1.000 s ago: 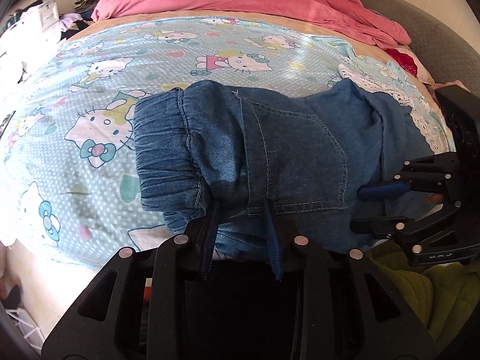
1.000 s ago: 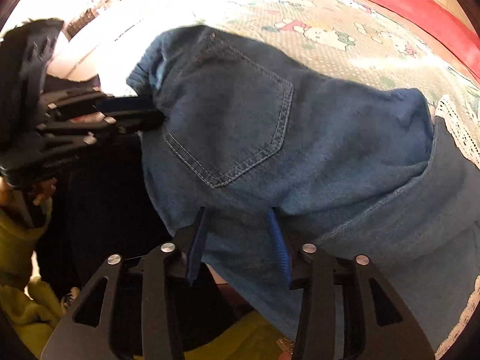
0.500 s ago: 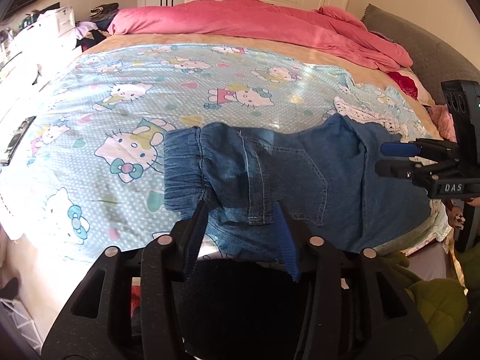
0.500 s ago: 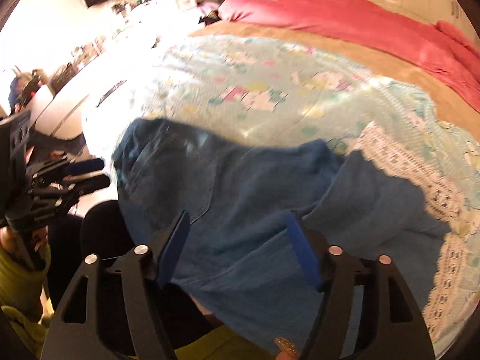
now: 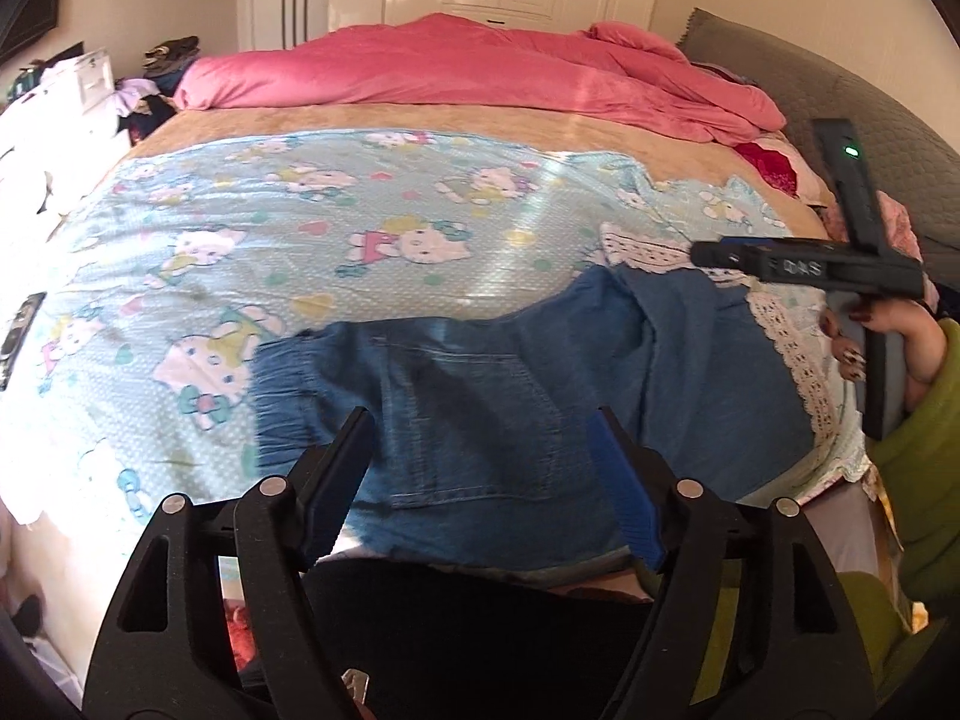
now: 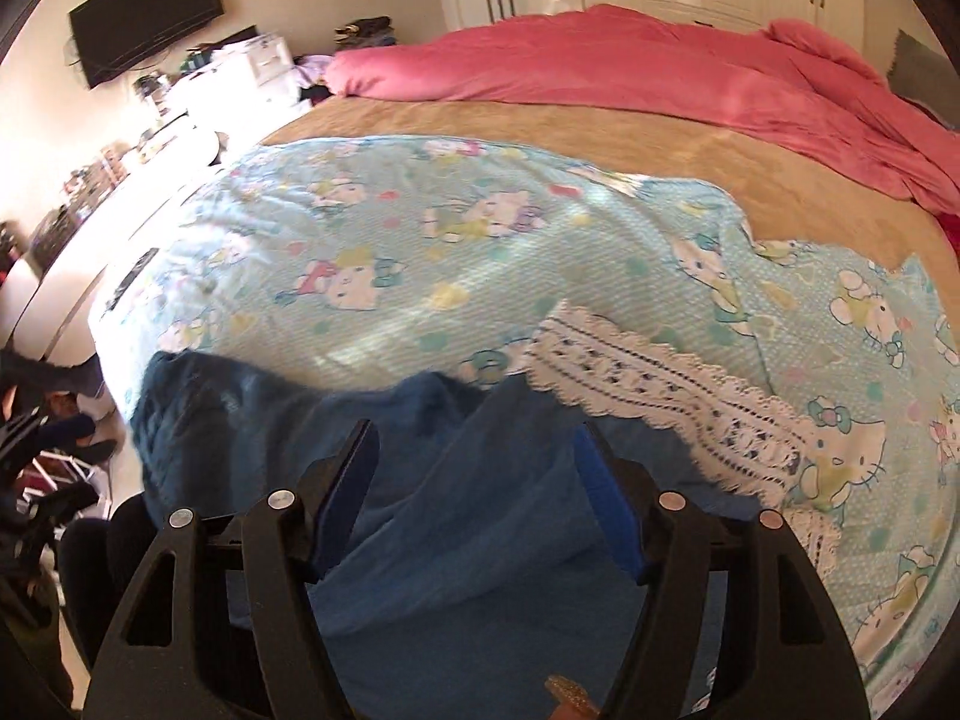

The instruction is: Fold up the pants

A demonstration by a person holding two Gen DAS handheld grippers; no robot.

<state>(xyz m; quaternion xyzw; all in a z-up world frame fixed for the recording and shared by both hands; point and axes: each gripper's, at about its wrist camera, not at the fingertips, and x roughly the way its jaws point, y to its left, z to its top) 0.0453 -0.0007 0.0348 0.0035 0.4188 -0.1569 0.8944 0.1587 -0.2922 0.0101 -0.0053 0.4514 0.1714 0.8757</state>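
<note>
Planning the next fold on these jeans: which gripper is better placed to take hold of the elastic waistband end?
Left. The left gripper, open, hangs over the pants near the gathered waistband. The right gripper, also open, hangs above the plain denim at the other end, beside the lace trim.

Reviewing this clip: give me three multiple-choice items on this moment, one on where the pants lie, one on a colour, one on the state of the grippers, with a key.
1. Where do the denim pants lie?
A. At the near edge of the bed, on the cartoon-cat sheet
B. On the pink duvet
C. On the floor

2. What colour is the lace trim beside the pants?
A. Red
B. White
C. Black

3. How are the left gripper and right gripper set?
A. Both clamped on denim
B. One clamped, one open
C. Both open, holding nothing

Key: 1 A, the denim lies on the printed sheet close to the cameras; 2 B, the lace is white with small holes; 3 C, each wrist view shows spread fingers with nothing pinched.
</note>
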